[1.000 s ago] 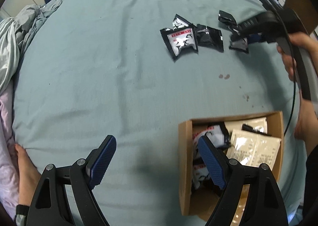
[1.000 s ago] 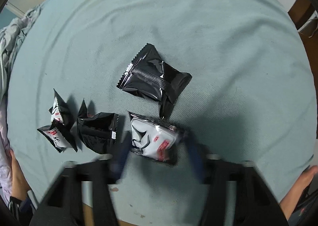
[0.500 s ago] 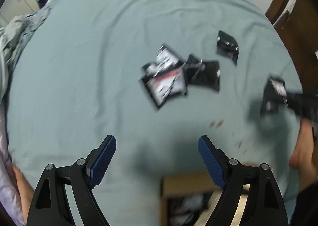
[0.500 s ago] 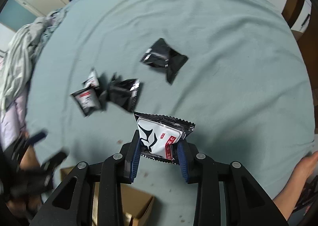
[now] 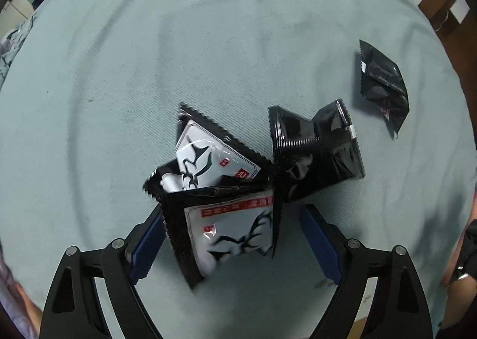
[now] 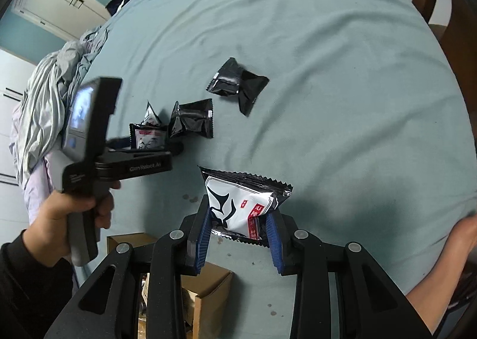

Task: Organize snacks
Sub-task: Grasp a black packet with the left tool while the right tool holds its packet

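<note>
On the bed (image 6: pixel 342 77), the cardboard box (image 6: pixel 208 285) waits below the right claw (image 6: pixel 240 239), which has just closed on a white snack packet (image 6: pixel 238 205) and lifted it. The left claw (image 5: pixel 232 245) has dropped, wide open, astride another white packet (image 5: pixel 235 231), not gripping.
</note>
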A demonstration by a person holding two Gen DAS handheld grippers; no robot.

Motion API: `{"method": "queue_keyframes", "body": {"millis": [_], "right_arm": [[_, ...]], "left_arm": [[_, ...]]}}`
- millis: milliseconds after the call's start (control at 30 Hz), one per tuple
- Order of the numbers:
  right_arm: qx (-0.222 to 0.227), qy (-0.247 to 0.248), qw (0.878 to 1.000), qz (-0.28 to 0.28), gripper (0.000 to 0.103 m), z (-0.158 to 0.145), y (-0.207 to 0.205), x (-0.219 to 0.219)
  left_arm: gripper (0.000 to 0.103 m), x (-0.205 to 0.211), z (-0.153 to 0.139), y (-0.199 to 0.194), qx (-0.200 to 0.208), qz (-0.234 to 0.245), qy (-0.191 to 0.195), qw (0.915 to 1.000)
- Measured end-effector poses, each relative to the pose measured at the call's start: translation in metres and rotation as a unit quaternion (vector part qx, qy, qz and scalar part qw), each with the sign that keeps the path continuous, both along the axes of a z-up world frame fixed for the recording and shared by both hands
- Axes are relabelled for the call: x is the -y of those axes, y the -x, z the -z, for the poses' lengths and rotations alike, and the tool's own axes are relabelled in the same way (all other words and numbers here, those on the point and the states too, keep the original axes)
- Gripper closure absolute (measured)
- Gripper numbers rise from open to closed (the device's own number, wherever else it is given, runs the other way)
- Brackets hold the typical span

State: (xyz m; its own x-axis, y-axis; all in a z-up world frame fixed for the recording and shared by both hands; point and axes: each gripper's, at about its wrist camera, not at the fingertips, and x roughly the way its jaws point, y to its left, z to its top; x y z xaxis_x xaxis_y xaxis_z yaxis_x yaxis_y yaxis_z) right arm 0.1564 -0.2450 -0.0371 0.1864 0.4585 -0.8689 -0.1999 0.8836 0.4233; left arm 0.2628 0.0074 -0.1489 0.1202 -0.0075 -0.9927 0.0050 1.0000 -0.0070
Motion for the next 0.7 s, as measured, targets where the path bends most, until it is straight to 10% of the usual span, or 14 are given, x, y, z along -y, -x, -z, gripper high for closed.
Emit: {"method": "queue_keyframes", "body": {"millis": [167, 700], "right_arm": [[0.0, 0.011, 1.0, -0.002, 0.071, 0.001, 0.004, -0.001], [-0.016, 0.032, 0.999, -0.017, 0.071, -0.032, 0.048, -0.01]], "left_arm": [[0.077, -0.005, -0.016, 0.009, 0.014, 0.02, 0.015, 0.9996], [0.077, 0.002, -0.132, 0.132, 0.013, 0.098, 0.045, 0.994]]}}
